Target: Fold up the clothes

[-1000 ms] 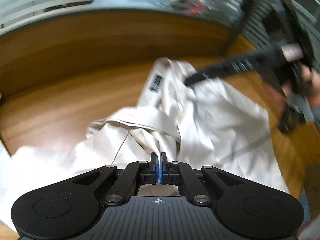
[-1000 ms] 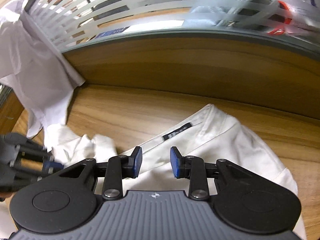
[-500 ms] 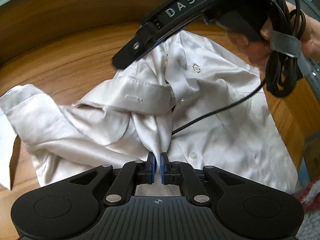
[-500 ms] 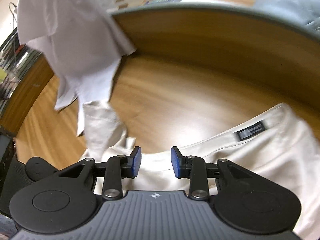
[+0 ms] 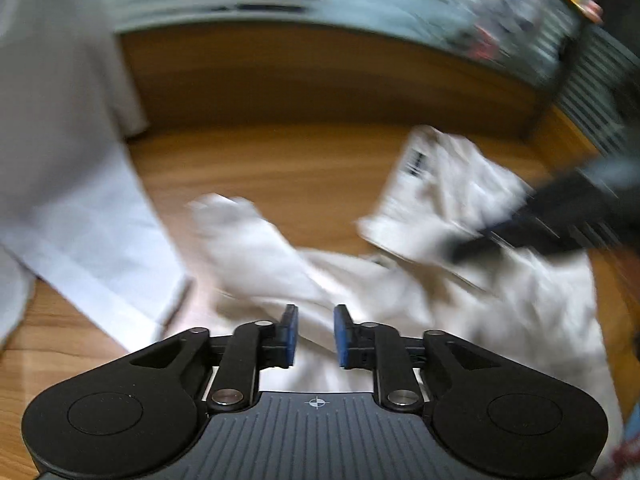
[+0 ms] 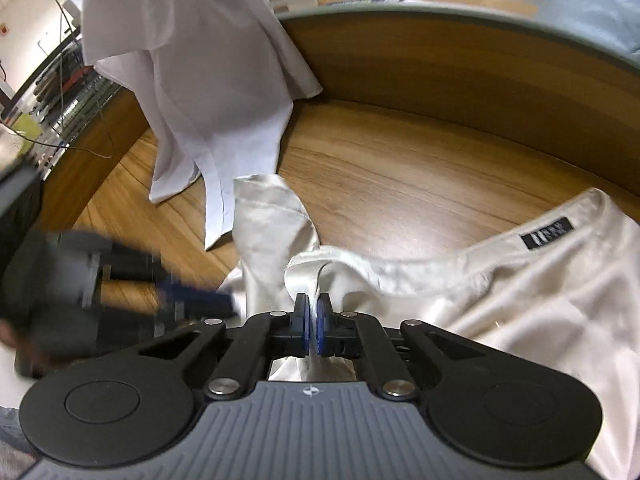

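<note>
A cream satin shirt [image 6: 520,292] lies crumpled on the wooden table, collar label up; it also shows blurred in the left wrist view [image 5: 460,280]. My right gripper [image 6: 311,328] is shut on a fold of the shirt near the collar. My left gripper [image 5: 314,334] is open just above the shirt's cloth, holding nothing. The left gripper appears blurred at the left of the right wrist view [image 6: 192,300]. The right gripper appears as a dark blur at the right of the left wrist view [image 5: 540,220].
A white shirt [image 6: 192,64] hangs over the table's raised wooden back edge [image 6: 460,64] at the left and trails onto the tabletop; it fills the left of the left wrist view [image 5: 60,160]. Bare wooden tabletop [image 6: 400,172] lies beyond the cream shirt.
My left gripper has let go of the cream shirt and opened. My right gripper has closed on a fold near the collar. Both views shifted quickly.
</note>
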`<state>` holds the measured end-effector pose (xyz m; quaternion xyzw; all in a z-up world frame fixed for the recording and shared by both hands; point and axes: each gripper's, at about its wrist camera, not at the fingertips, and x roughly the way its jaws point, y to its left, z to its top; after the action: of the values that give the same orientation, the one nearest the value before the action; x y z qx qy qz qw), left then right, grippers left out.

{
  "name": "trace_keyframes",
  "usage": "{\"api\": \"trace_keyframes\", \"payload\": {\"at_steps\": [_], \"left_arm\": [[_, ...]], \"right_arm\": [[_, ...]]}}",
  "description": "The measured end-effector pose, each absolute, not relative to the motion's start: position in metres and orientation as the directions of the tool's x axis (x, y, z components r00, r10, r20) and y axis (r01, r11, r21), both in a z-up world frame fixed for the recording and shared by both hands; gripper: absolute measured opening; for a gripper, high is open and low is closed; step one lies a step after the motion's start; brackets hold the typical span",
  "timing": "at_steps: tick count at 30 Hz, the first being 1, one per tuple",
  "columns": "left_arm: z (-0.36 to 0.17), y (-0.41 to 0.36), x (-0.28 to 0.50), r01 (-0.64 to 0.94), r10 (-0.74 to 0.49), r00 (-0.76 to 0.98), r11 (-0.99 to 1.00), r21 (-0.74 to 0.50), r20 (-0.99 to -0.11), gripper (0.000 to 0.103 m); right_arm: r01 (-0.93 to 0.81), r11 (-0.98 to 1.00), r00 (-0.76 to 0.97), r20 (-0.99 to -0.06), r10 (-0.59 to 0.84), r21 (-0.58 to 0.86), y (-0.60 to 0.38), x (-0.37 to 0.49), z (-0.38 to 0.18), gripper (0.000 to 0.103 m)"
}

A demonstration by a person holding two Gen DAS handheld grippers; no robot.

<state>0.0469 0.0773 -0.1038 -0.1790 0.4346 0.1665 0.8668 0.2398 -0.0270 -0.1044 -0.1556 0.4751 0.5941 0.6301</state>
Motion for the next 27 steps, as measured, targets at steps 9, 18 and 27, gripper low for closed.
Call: {"api": "trace_keyframes", "payload": {"at_steps": [9, 18, 27], "left_arm": [[-0.104, 0.099, 0.071, -0.482, 0.137, 0.585, 0.851, -0.208, -0.799, 0.028], [-0.112, 0.058, 0.117, -0.288, -0.077, 0.607, 0.906, -0.309, -0.791, 0.038], [-0.125, 0.058, 0.164, -0.241, -0.133, 0.599, 0.911, -0.335, -0.790, 0.043]], "right_arm": [[-0.901, 0.293, -0.129, -0.843, 0.522, 0.319, -0.094, 0.199, -0.138, 0.004], [-0.901, 0.316, -0.112, -0.862, 0.494, 0.298, -0.117, 0.200, -0.136, 0.019], [-0.907, 0.372, 0.048, -0.831, 0.554, 0.196, -0.105, 0.276, -0.101, 0.028]]}}
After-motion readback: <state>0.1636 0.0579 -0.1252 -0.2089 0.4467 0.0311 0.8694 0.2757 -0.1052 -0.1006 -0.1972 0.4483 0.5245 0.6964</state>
